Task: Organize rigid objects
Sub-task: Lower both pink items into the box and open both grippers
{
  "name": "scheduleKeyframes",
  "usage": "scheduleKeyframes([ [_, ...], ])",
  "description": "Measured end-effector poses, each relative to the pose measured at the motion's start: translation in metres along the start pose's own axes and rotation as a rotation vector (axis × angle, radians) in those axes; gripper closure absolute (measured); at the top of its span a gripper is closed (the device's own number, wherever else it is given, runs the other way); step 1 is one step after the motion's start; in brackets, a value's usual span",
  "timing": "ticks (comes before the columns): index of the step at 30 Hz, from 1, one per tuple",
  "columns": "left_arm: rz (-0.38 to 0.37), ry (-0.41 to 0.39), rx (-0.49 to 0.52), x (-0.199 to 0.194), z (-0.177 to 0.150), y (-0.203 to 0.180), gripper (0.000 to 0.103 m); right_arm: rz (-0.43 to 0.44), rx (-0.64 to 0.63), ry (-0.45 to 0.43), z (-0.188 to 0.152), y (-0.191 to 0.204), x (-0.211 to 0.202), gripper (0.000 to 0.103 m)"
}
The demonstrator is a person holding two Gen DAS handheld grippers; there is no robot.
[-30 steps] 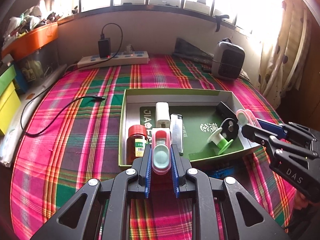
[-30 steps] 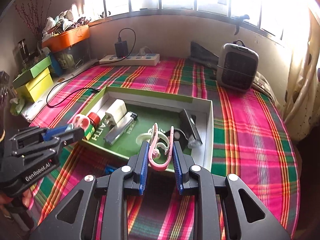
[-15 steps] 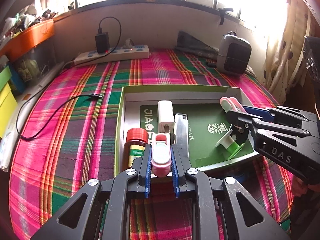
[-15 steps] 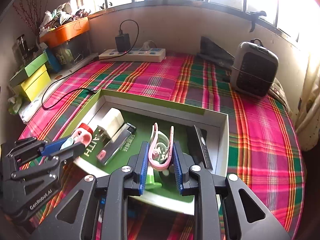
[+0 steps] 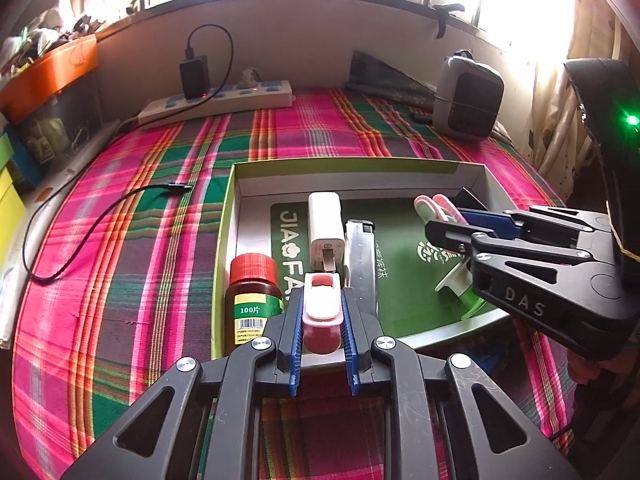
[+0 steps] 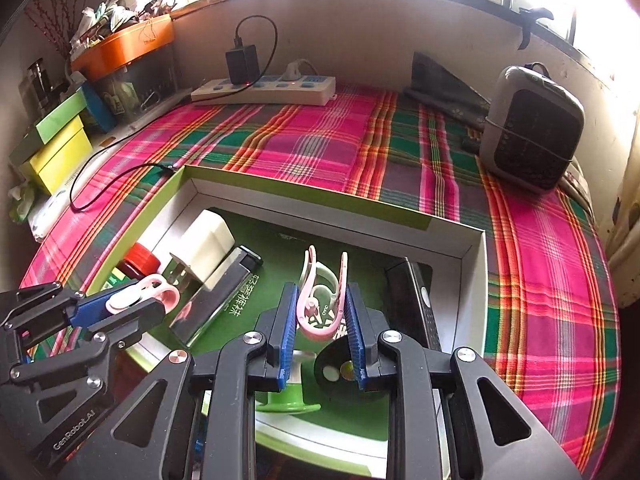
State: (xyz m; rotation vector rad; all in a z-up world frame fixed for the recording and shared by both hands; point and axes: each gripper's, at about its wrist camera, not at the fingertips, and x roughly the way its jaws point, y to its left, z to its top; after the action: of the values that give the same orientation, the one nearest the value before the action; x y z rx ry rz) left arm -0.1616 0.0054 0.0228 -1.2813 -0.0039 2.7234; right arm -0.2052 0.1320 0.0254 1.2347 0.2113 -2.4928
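A green-edged box lies on the plaid cloth. It holds a red-capped brown bottle, a white charger plug, a silver lighter, a black remote and a green and white spool. My left gripper is shut on a pink and white clip over the box's near edge; the clip also shows in the right wrist view. My right gripper is shut on a pink clothes peg above the box's green floor.
A white power strip with a black adapter lies at the back. A grey speaker stands at the back right. A black cable trails on the left. Yellow and green boxes and an orange tray stand at the left.
Both grippers have moved forward over the box. The right gripper with the peg is now above the box floor, and the left gripper with its clip is lower over the near edge.
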Motion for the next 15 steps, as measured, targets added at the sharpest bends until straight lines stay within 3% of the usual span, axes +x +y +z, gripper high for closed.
scheduleKeyframes([
  [15, -0.008, 0.002, -0.003, 0.0010, 0.0006, 0.0002, 0.085, 0.025, 0.006, 0.021, -0.0019, -0.0012, 0.0096, 0.078],
])
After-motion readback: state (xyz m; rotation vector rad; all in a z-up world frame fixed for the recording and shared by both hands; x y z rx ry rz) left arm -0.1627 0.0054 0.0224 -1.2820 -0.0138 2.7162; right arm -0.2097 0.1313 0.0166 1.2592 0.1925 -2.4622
